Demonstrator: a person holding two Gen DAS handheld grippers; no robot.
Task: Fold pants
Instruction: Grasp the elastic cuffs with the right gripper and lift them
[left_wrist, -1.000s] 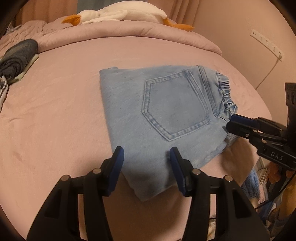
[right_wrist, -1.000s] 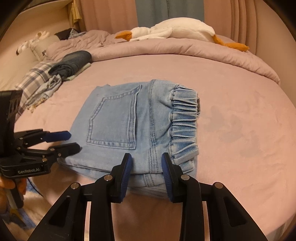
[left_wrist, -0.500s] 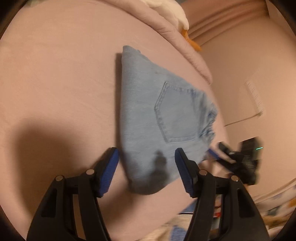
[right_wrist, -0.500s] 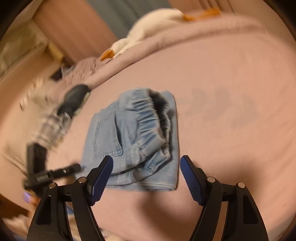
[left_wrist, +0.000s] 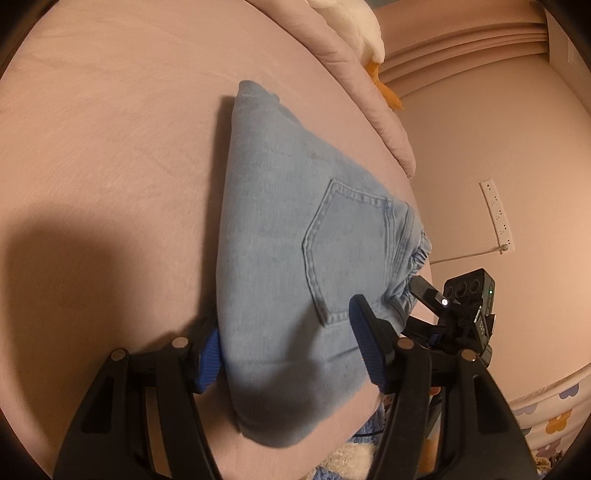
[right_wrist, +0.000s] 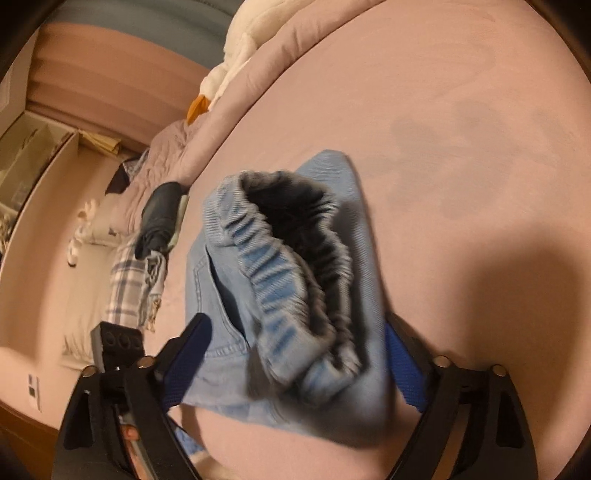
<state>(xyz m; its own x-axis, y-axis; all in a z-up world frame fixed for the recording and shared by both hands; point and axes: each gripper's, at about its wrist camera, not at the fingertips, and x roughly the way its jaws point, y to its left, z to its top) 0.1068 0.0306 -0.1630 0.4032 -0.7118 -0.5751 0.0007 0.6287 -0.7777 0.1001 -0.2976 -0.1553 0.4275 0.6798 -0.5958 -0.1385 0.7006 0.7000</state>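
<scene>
Left wrist view: left gripper (left_wrist: 286, 345) stands partly open astride the near folded edge of the pants (left_wrist: 295, 266), pads not pressing. Right gripper (right_wrist: 295, 363) has just been opening and is wide, the elastic waistband (right_wrist: 291, 280) between its fingers, ungripped. The pants lie folded on the pink bed (left_wrist: 110, 147). Farther back are dark folded clothes (right_wrist: 160, 218) and a white plush (right_wrist: 236, 55).

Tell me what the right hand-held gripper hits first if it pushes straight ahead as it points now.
Most likely the elastic waistband of the folded jeans, already between the open right hand-held gripper fingers; depth is hard to judge.
</scene>
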